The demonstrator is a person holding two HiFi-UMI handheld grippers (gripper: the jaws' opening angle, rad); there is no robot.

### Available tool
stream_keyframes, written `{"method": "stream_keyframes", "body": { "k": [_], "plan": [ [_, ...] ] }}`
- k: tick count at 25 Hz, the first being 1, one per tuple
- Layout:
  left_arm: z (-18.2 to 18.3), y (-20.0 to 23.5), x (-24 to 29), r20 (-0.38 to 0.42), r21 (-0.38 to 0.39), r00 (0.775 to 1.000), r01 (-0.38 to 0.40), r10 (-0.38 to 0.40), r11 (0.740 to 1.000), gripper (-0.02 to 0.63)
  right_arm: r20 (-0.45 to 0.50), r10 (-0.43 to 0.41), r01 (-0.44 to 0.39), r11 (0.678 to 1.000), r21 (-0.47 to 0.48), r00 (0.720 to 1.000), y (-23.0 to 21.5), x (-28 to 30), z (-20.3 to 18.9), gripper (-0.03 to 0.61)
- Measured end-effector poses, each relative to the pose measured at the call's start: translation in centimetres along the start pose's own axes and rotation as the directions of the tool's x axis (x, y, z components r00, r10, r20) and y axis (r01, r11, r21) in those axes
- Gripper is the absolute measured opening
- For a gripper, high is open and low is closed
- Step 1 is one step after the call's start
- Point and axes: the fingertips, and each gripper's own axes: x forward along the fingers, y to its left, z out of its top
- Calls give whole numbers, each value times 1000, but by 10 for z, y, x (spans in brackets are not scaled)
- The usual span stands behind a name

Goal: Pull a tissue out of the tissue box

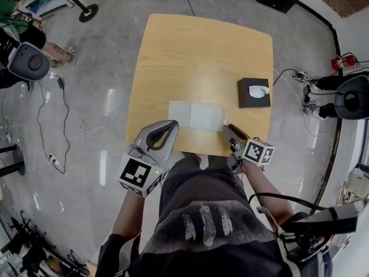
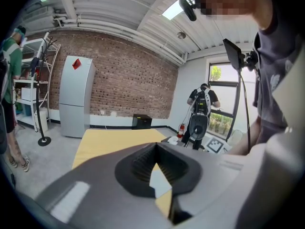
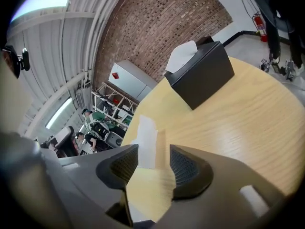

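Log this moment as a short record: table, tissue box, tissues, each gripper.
table: light wood, seen from above
tissue box: black, on the table's right side, apart from both grippers
box tissue: white, sticking up out of the box top
flat tissue: spread on the table near the front edge
left gripper: at the front edge, jaws together at the tips, holding nothing
right gripper: jaws apart, nothing between them; the flat tissue lies just ahead of them
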Motion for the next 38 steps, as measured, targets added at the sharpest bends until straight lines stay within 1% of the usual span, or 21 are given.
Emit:
{"method": "stream_keyframes", "body": {
  "k": [3, 5, 8, 10, 13, 16, 18, 21, 24, 27, 28, 30, 32, 33, 35, 38],
  "plan": [
    [-1, 0, -2, -1, -1, 1000, 0, 0, 1000, 2, -25, -26, 25, 999, -33, 999, -1, -2, 1, 269],
    [-3, -1, -3, -5, -4, 1000, 1, -1, 1000, 2, -34, -37, 36, 999, -40, 999, -3, -4, 3, 301],
    [-2, -1, -3, 5, -4, 1000, -3, 3, 1000, 2, -32, -27, 27, 1000, -13, 999, -7, -4, 8, 308],
    [-3, -1, -3, 7, -4, 1000, -5, 5, 1000, 2, -37, -30, 29, 999, -23, 999, -10, -4, 12, 310],
    [-4, -2, -2, 6, -2, 1000, -9, 9, 1000, 2, -71, -23, 19, 999, -49, 997, -14, -2, 13, 321],
    [-4, -1, -8, 3, 1, 1000, -16, 16, 1000, 2, -119, 1, -8, 999, -54, 993, -14, -4, 11, 385],
    [-4, 0, -13, 2, -1, 1000, -20, 20, 1000, 2, -146, -13, 0, 996, -84, 989, -15, -8, 11, 403],
    [-5, 0, -16, 1, -3, 1000, -22, 22, 1000, 2, -165, -74, 49, 987, -150, 983, -28, -13, 14, 403],
    [-8, -2, -15, -1, -3, 1000, -21, 21, 1000, 2, -195, -102, 65, 980, -190, 976, -33, -13, 11, 403],
    [-9, -3, -14, -2, -1, 1000, -21, 21, 1000, 2, -225, -175, 101, 946, -308, 959, -34, -8, 6, 403],
    [-8, -3, -13, -2, -1, 1000, -22, 22, 1000, 2, -226, -200, 119, 937, -328, 953, -34, -7, 5, 403],
    [-7, -4, -13, 1, -4, 1000, -22, 22, 1000, 2, -214, -238, 158, 929, -333, 947, -34, -6, 6, 403],
    [-9, -8, -9, 0, -9, 1000, -10, 10, 1000, 2, -203, -254, 177, 926, -334, 946, -33, -6, 7, 403],
    [-13, -12, -5, -9, -10, 1000, 5, -5, 1000, 2, -204, -248, 172, 928, -332, 947, -33, -5, 6, 403],
    [-29, -19, 14, -54, 7, 998, 45, -44, 999, 2, -204, -238, 163, 931, -327, 949, -34, -3, 5, 402],
    [-67, -28, 53, -155, 72, 984, 98, -86, 993, 2, -196, -246, 170, 926, -337, 949, -34, -1, 7, 402]
  ]
}}
